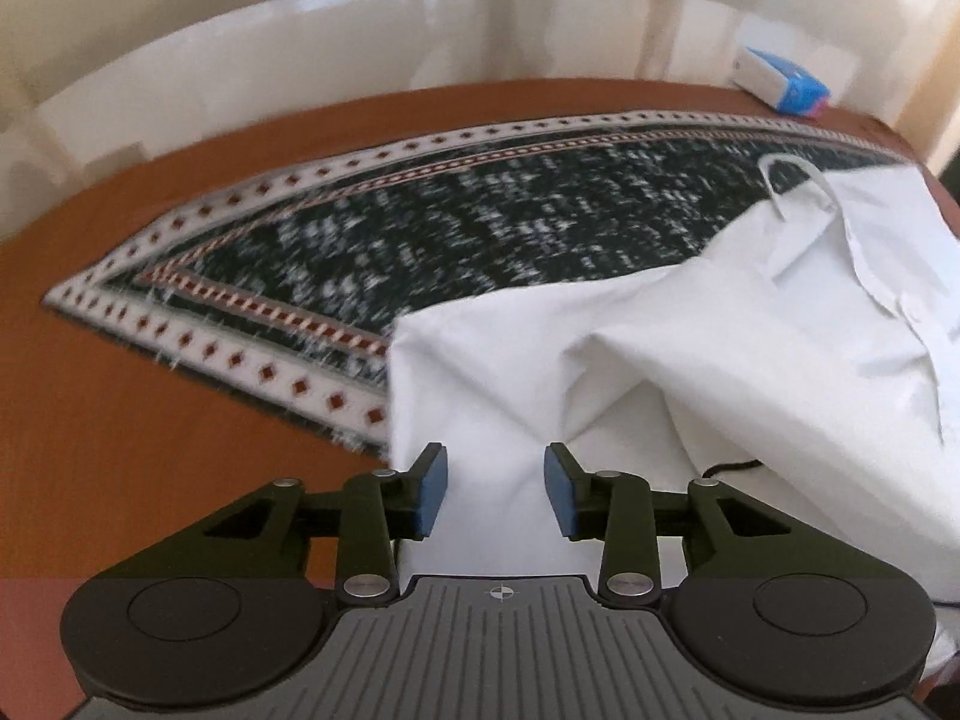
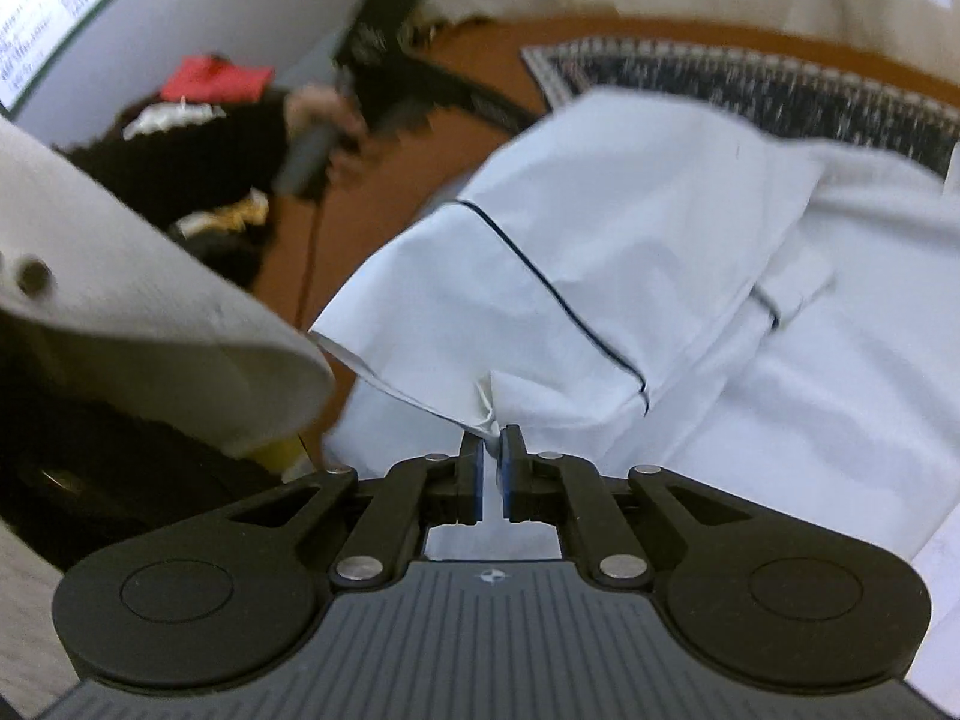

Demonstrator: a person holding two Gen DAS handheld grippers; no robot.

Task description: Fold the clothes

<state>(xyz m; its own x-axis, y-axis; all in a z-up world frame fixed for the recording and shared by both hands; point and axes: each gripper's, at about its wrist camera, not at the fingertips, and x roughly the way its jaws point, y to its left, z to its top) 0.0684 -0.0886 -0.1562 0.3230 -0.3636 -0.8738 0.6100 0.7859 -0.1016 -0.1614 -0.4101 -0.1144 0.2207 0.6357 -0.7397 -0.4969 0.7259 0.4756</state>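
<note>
1. Progress: I'd call this mid-fold. The white shirt is lying on the patterned mat over the brown table, filling the centre and right of the left wrist view. One flap is already laid over the body, but it's still lumpy, with a raised ridge in the middle, so nothing is flattened or squared up yet.

2. Left gripper: jaws spread, blue pads on either side of a strip of white cloth at the bottom centre of the frame, not pressing on it. There's cloth between them, but no grip that I can see.

3. Right gripper: pinched nearly shut on a bunched corner of the shirt, right at the tips in the lower middle of its view. The cloth fans out up and to the right from that pinch, with a dark trim line running diagonally across it.

4. What's left, by my guess: carry that held corner across, lay it down, smooth it, then at least one more fold.

5. Edges and room: the shirt's left edge sits just inside the mat border in the left wrist view, with bare table to the lower left. The blue-and-white box at upper right is well clear.

6. In the right wrist view, the left side is crowded: a pale curved thing close to the lens, and dark clutter at upper left, too blurred to name. The open room is up and to the right.
</note>
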